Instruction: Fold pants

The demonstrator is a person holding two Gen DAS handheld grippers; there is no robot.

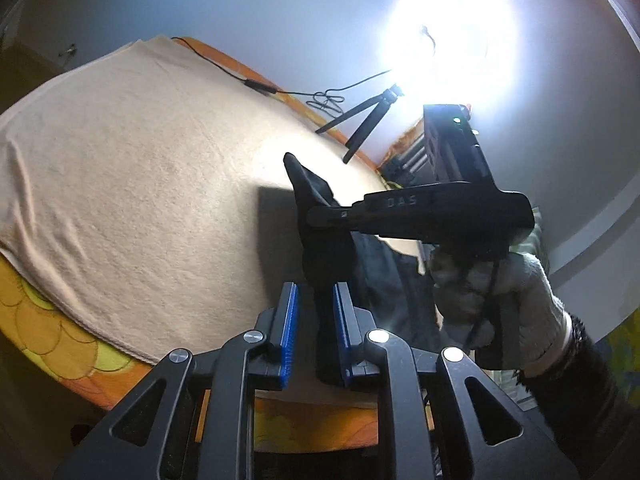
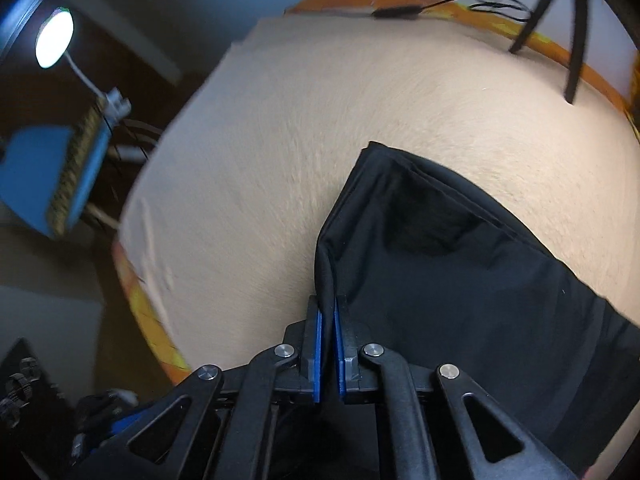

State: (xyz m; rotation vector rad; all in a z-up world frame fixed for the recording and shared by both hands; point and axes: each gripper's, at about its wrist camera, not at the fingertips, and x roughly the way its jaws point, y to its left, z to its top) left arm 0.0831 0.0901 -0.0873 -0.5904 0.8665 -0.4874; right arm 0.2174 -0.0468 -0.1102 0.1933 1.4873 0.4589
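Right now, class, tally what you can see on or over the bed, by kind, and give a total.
Black pants: 1
Cream towel spread over the bed: 1
Handheld grippers, left gripper and right gripper: 2
Black tripod: 1
Black cable: 1
Total: 6

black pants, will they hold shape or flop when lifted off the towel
Probably floppy: the black pants drape in soft folds from the right tool, shut on one edge. Likely light, since a pinched fold stands up between the left tool's pads. The smooth fabric may slip.
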